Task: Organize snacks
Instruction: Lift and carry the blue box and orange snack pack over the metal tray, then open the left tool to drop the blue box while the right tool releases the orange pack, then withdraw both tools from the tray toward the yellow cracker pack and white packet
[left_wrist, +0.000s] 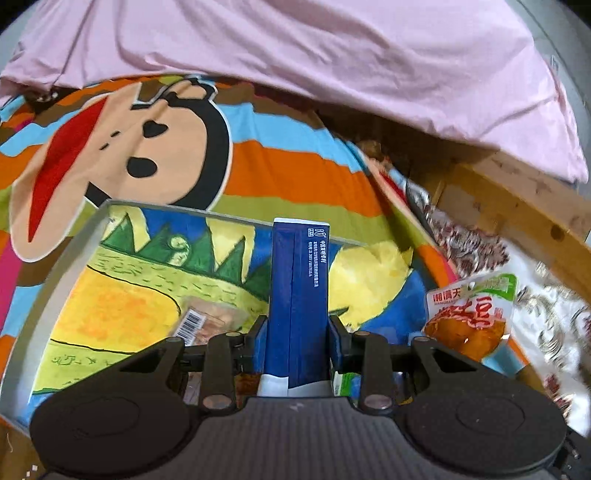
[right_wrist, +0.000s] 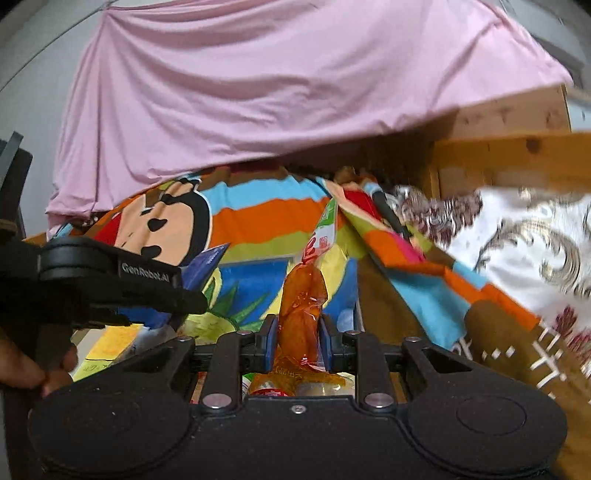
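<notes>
Over the tray: both grippers hung above the painted tray (left_wrist: 66, 258), which lay on a striped cartoon sheet (left_wrist: 288, 173).
Left gripper (left_wrist: 297, 332): its jaws were closed on a tall blue carton (left_wrist: 299, 295), held upright between the blue pads (left_wrist: 338, 339), with the carton's top reaching past the tray's far rim.
Right gripper (right_wrist: 297, 339): it was clamped on an orange snack packet (right_wrist: 301, 314), whose white and green top pointed away toward the tray's far side.
Same packet, left view: the orange snack packet (left_wrist: 469, 317) showed just past the tray's right edge, above it.
Inside the tray: a clear-wrapped snack with a barcode (left_wrist: 207, 323) lay on the painted floor, near the left gripper's pads; more packets lay below both grippers, too hidden to name.
Beyond the tray: a pink cloth (left_wrist: 332, 55) draped behind it.
Right of the tray: a white patterned cloth (right_wrist: 535, 243) and a wooden frame (left_wrist: 517, 206).
</notes>
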